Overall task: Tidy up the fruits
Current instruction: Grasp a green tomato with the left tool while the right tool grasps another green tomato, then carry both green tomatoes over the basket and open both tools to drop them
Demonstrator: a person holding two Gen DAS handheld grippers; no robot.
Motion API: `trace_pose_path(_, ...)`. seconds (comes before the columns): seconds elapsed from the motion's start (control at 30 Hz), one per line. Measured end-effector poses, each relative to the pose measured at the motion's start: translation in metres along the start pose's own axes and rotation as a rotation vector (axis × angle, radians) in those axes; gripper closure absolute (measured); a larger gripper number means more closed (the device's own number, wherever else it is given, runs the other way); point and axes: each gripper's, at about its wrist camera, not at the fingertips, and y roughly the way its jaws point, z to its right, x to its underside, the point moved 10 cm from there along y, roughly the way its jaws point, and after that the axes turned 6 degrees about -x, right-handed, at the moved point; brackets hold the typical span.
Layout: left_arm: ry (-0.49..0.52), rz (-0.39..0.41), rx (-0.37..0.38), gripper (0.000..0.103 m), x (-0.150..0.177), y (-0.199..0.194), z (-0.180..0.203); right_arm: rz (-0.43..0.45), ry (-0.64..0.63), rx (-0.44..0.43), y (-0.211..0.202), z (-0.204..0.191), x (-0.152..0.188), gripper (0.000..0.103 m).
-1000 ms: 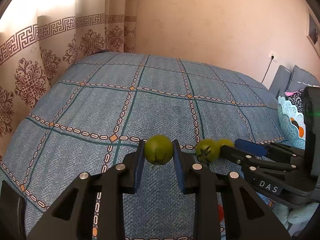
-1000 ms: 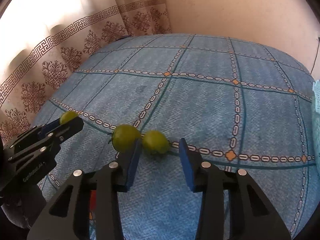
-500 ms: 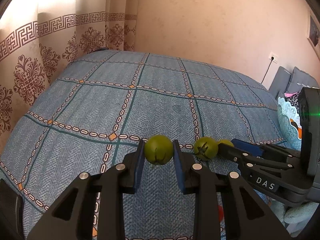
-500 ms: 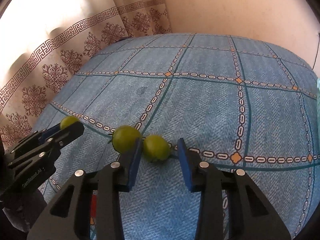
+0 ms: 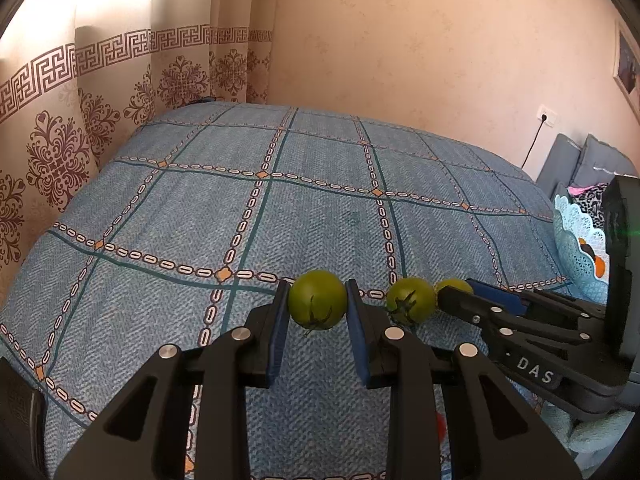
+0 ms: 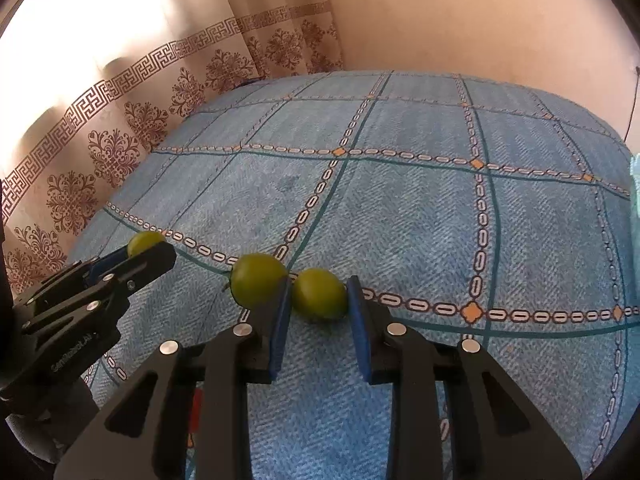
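Grasp step: your left claw point(image 5: 318, 308) clamps green tomato point(image 5: 317, 300) on bed point(image 5: 240, 216). Your right claw point(image 6: 319, 308), jaws just closing, grips second tomato point(image 6: 319, 294); third tomato point(image 6: 258, 280) lies between, untouched. Next: lift both, carry toward basket point(image 5: 576, 256) at right.

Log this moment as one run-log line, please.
left gripper: shut on left tomato | right gripper: just closed on right tomato | middle tomato: free on bedspread | basket: far right
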Motion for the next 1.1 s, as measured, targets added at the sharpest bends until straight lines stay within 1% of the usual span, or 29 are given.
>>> trace_pose_path(0.3,0.004,0.016,0.021,0.075,-0.001,-0.006,0.007,0.061,0.009,0.030,-0.026,0.007,-0.007,0.074)
trace_pose_path(0.43,0.001,0.023,0.040,0.075,-0.002,-0.009,0.010,0.094,0.023,0.038,-0.043,0.011,-0.008,0.074)
trace_pose_path(0.7,0.022,0.031,0.047,0.075,-0.002,-0.017,0.021,0.150,0.051,0.062,-0.074,0.022,-0.009,0.074)
trace_pose_path(0.9,0.049,0.046,0.061,0.075,-0.004,-0.030,0.036,0.199,0.078,0.075,-0.102,0.033,-0.010,0.074)
trace_pose_path(1.1,0.076,0.059,0.085,0.075,-0.007,-0.043,0.056,0.253,0.104,0.104,-0.136,0.054,-0.010,0.074)
